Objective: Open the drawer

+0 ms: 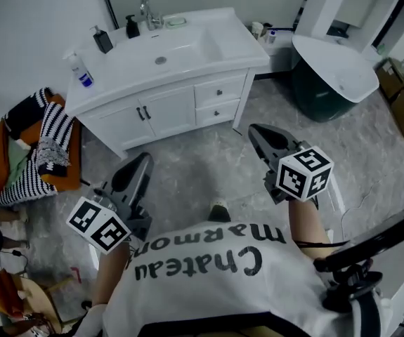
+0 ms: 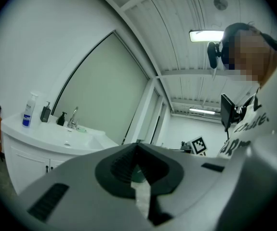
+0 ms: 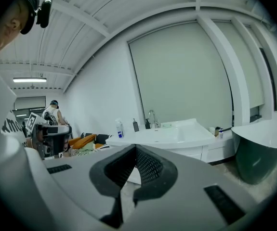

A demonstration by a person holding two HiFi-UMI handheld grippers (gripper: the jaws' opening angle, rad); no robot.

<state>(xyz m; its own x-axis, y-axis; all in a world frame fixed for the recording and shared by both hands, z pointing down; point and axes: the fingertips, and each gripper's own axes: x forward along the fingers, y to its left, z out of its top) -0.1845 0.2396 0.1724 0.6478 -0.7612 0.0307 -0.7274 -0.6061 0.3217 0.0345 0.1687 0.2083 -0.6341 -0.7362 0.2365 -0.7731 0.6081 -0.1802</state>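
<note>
- Head view: two closed drawers (image 1: 220,90) stacked in the vanity (image 1: 117,65), three bottles (image 1: 80,70) on top, well apart from the left tongs (image 1: 143,161) and right tongs (image 1: 254,130).
- Left gripper view: left tongs clenched, empty.
- Right gripper view: right tongs clenched, empty.

The person wears a white short-sleeved T-shirt (image 1: 187,290) with black lettering (image 1: 209,255) printed across it. The left gripper (image 1: 145,157) and right gripper (image 1: 252,129) are matching smooth grey plastic shells, each lined with black ribbed pads (image 3: 150,165) and carrying a white cube (image 1: 304,173) of black square markers.
</note>
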